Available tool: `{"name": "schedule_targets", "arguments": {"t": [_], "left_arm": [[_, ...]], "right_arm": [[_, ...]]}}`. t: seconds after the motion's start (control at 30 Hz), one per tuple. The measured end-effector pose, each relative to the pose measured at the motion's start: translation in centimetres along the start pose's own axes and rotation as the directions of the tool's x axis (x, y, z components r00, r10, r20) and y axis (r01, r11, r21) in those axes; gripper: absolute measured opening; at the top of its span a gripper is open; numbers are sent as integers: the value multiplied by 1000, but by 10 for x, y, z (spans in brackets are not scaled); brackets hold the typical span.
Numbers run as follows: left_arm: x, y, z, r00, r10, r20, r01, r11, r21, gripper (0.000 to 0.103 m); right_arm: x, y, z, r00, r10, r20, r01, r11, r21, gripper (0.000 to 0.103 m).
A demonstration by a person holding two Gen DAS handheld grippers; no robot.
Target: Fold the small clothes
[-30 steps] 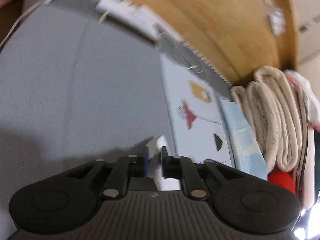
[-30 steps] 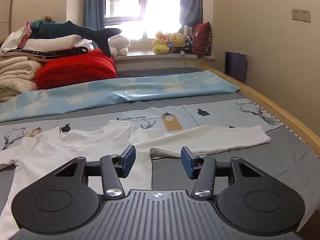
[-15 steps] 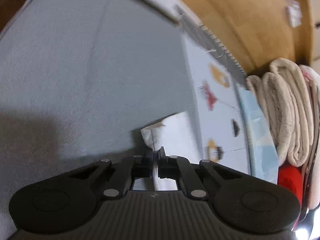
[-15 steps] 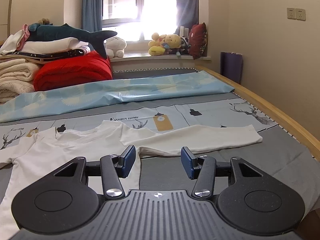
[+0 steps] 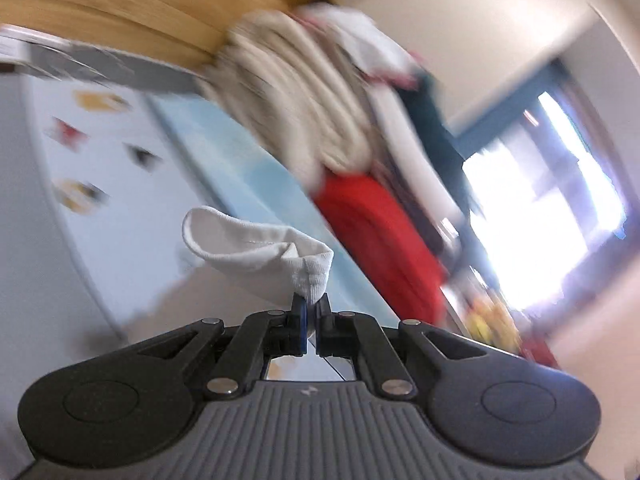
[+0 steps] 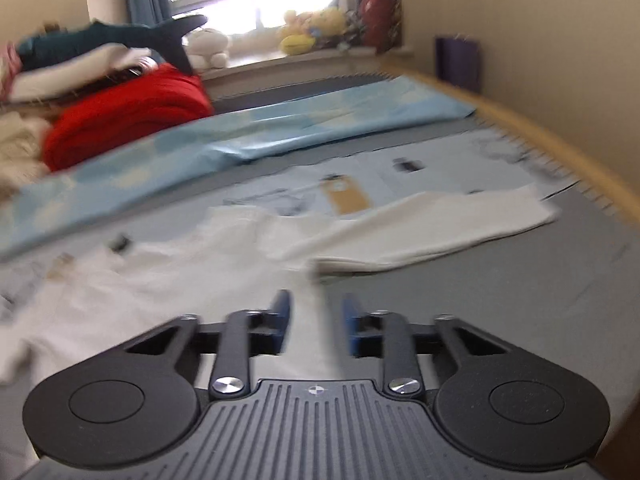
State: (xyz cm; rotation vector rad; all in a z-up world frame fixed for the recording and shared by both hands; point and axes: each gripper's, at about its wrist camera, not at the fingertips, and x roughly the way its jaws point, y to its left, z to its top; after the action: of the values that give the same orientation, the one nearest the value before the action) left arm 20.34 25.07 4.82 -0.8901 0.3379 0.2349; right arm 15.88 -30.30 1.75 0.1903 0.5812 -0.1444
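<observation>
Left wrist view: left gripper (image 5: 310, 308) clamped on the cuff of the white sleeve (image 5: 256, 252); the cloth is pinched between the two pads and lifted clear of the bed, its open end curling up and to the left. Background strongly blurred. Behind the sleeve: pale printed sheet (image 5: 100, 200), light blue cover (image 5: 248, 184), red blanket (image 5: 376, 236), stack of cream blankets (image 5: 304, 96) against the wooden bed frame (image 5: 132, 4). Bright window (image 5: 540, 208) at right.

Right wrist view: right gripper (image 6: 314, 312) low over the white shirt (image 6: 180, 276), which lies flat on the grey bed (image 6: 520, 304). Its jaws have just been closing; a gap remains between the blue pads, and the shirt's side edge runs into that gap (blur hides whether the pads press it yet). The other sleeve (image 6: 432, 228) lies stretched out to the right on the sheet. Further back: blue cover, red blanket, plush shark (image 6: 120, 36), soft toys (image 6: 312, 28) on the sill.
</observation>
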Motion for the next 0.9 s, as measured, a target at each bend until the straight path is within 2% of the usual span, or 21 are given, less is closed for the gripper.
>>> {"name": "schedule_targets", "arguments": {"t": [0.03, 0.1, 0.17, 0.23, 0.33, 0.37, 0.43, 0.47, 0.5, 0.53, 0.57, 0.6, 0.63, 0.67, 0.7, 0.73, 0.77, 0.83, 0.9], "left_arm": [[10, -15, -23, 999, -26, -35, 28, 999, 44, 3], [34, -37, -65, 991, -36, -128, 52, 991, 123, 3], [61, -53, -100, 965, 4, -263, 31, 991, 129, 3], [80, -61, -121, 946, -8, -325, 42, 994, 97, 3], [102, -75, -142, 938, -8, -346, 38, 996, 80, 3], [110, -80, -149, 937, -3, -349, 31, 997, 75, 3], [119, -90, -158, 939, -18, -343, 39, 998, 52, 3], [122, -101, -164, 942, -47, -333, 67, 997, 49, 3], [124, -113, -164, 943, -74, -326, 97, 994, 56, 3], [122, -128, -171, 938, -123, -325, 154, 986, 69, 3], [123, -141, -178, 925, -175, -338, 213, 974, 78, 3], [126, -153, -187, 899, -228, -373, 277, 957, 82, 4], [131, -163, -200, 852, -278, -444, 345, 936, 75, 7], [141, -173, -215, 776, -304, -553, 398, 916, 55, 24], [151, -177, -227, 698, -314, -644, 431, 902, 27, 34], [160, -176, -238, 645, -304, -701, 438, 899, 13, 41], [164, -172, -243, 658, -254, -709, 409, 911, 54, 41], [171, -157, -236, 736, -123, -665, 310, 935, 170, 41], [179, -138, -218, 802, -22, -597, 199, 952, 232, 41]], "right_arm": [[7, 7, 6, 998, 55, -6, -55, 998, 26, 6], [21, 20, 17, 992, 125, 5, -125, 991, 49, 6], [38, 30, 26, 992, 129, 3, -129, 990, 48, 7], [59, 31, 27, 990, 140, -28, -138, 988, 63, 7], [90, 24, 10, 982, 158, -104, -146, 983, 110, 8], [104, 22, 5, 973, 148, -180, -122, 982, 147, 11], [117, 19, -3, 950, 218, -224, -163, 957, 239, 11], [121, 21, -3, 945, 233, -231, -175, 954, 245, 11], [123, 24, -1, 950, 220, -222, -170, 960, 224, 11], [125, 26, 0, 956, 205, -210, -164, 966, 199, 11], [128, 28, 2, 959, 197, -203, -159, 969, 187, 11], [130, 27, 5, 961, 195, -197, -157, 969, 191, 11], [134, 25, 6, 962, 196, -191, -156, 966, 206, 11], [140, 23, 8, 962, 198, -189, -154, 963, 221, 11], [144, 20, 9, 962, 197, -189, -152, 961, 230, 11], [149, 17, 9, 962, 193, -190, -146, 961, 237, 11], [153, 14, 9, 962, 190, -195, -139, 959, 247, 14], [163, 6, 7, 959, 182, -219, -113, 949, 295, 23], [172, -4, 4, 950, 197, -241, -100, 927, 363, 29]]}}
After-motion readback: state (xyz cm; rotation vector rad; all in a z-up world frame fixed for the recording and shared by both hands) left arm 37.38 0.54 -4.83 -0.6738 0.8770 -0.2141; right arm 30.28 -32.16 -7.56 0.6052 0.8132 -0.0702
